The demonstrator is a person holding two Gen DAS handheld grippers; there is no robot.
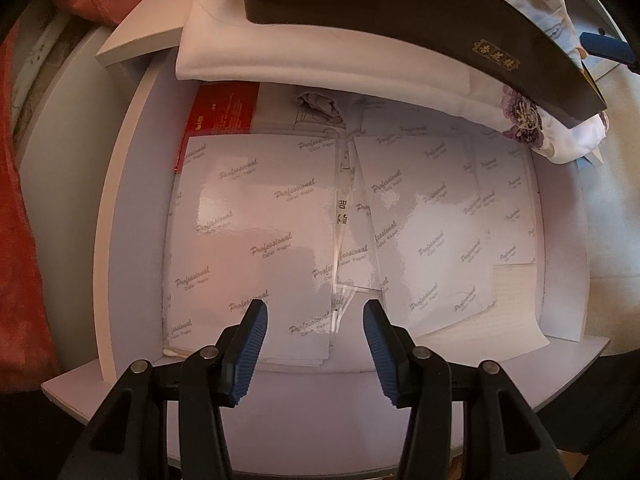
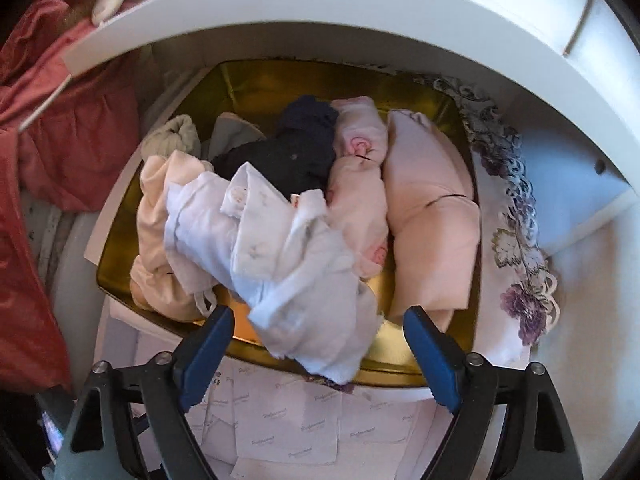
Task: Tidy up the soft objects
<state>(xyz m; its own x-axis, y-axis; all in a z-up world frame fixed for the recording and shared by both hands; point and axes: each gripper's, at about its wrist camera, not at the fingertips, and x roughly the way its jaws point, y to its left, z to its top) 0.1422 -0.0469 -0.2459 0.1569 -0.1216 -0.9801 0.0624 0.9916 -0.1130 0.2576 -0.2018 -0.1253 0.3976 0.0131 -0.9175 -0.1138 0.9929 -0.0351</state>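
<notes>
White drawer [image 1: 132,184] lined w/ glossy photo paper sheets [image 1: 256,224]; red bedding at left.

Left wrist view: left gripper [image 1: 316,328] jaws apart, nothing between, over the sheets. Dark box side [image 1: 400,12] only, contents hidden.

Right wrist view: gold box [image 2: 248,80] interior seen, packed w/ rolled soft garments. White cloth [image 2: 296,264] drapes over front rim, between right gripper [image 2: 316,332] jaws, apart, pads not touching. Judged light, limp, non-fragile; take hold at bunched middle.

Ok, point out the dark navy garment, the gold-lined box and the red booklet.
dark navy garment [image 2: 294,156], right wrist view, its middle.
gold-lined box [image 2: 256,80], right wrist view, bare far inner wall.
red booklet [image 1: 226,108], left wrist view, its cover.
</notes>
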